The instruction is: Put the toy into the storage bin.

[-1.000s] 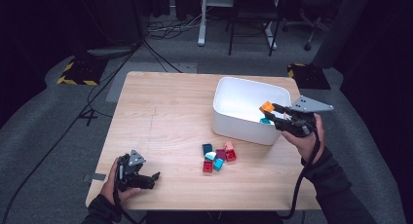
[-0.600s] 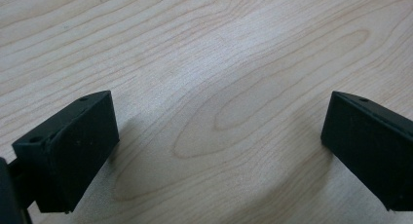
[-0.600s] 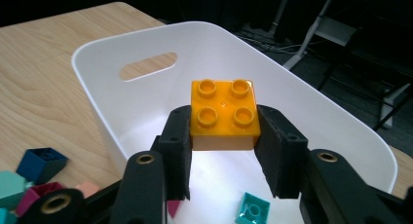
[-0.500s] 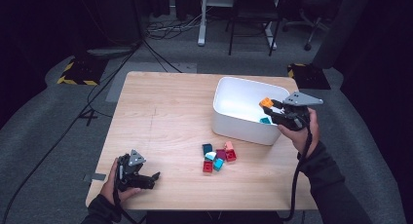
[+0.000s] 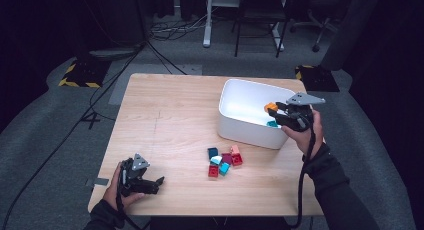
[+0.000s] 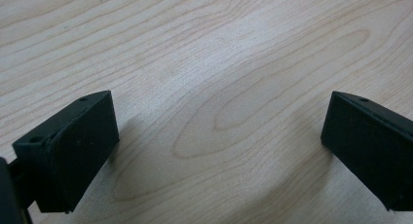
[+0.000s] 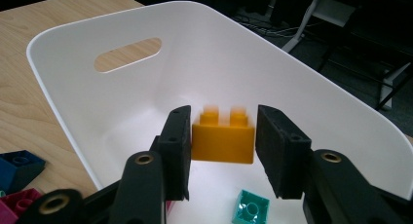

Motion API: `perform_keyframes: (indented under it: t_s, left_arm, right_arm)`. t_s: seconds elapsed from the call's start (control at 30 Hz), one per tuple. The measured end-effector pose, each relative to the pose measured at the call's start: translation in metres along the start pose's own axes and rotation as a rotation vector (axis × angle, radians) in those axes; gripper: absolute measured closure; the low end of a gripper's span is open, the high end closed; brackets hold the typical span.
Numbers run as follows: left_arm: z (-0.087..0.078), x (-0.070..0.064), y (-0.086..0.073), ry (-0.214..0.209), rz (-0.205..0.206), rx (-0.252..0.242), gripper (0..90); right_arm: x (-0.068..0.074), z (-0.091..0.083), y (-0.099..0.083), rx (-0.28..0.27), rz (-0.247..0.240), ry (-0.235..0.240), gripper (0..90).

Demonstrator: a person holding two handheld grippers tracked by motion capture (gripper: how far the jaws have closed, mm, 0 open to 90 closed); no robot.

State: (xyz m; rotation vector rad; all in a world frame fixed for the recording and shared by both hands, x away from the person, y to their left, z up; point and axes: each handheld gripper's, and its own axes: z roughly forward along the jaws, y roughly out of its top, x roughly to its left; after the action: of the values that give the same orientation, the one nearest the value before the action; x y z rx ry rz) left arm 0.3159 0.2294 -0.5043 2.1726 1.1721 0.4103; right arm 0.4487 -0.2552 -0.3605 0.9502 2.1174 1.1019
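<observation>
My right gripper (image 5: 273, 113) hangs over the right end of the white bin (image 5: 235, 97), shut on an orange two-stud brick (image 5: 270, 107). In the right gripper view the orange brick (image 7: 222, 142) sits between both pads above the bin's floor (image 7: 160, 117), and its studs look slightly blurred. A teal brick (image 7: 250, 208) lies in the bin below it, and the high view shows this teal brick (image 5: 272, 123) too. My left gripper (image 5: 159, 182) rests open at the table's near left corner. Between its jaws the left gripper (image 6: 219, 151) has only bare wood.
A small pile of loose bricks (image 5: 223, 160), red, teal, dark blue and pink, lies on the wooden table (image 5: 165, 115) just in front of the bin. A dark blue brick (image 7: 17, 166) and a magenta one (image 7: 22, 199) lie outside the bin's wall. Dark floor surrounds the table.
My right gripper has drifted a little left and farther over the bin, still carrying the orange brick. The left gripper has stayed where it was.
</observation>
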Motion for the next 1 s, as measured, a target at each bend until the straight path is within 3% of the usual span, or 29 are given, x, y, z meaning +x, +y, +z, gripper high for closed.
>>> perform_keyframes:
  t_s: [0.37,0.57,0.77,1.0]
  left_arm:
    - [0.0,0.0,0.0,0.001,-0.001,-0.001,0.5]
    - [0.0,0.0,0.0,0.001,0.0,-0.001,0.5]
    - [0.0,0.0,0.0,0.001,-0.001,-0.001,0.5]
    - [0.0,0.0,0.0,0.0,0.0,0.0,0.5]
  right_arm:
    - [0.008,-0.006,0.002,-0.027,0.002,0.035,57.8]
    - [0.02,-0.019,0.001,-0.045,-0.042,0.067,56.5]
    - [0.029,-0.041,0.001,-0.089,-0.061,0.126,55.6]
    - [0.051,-0.058,-0.01,-0.114,-0.107,0.199,53.7]
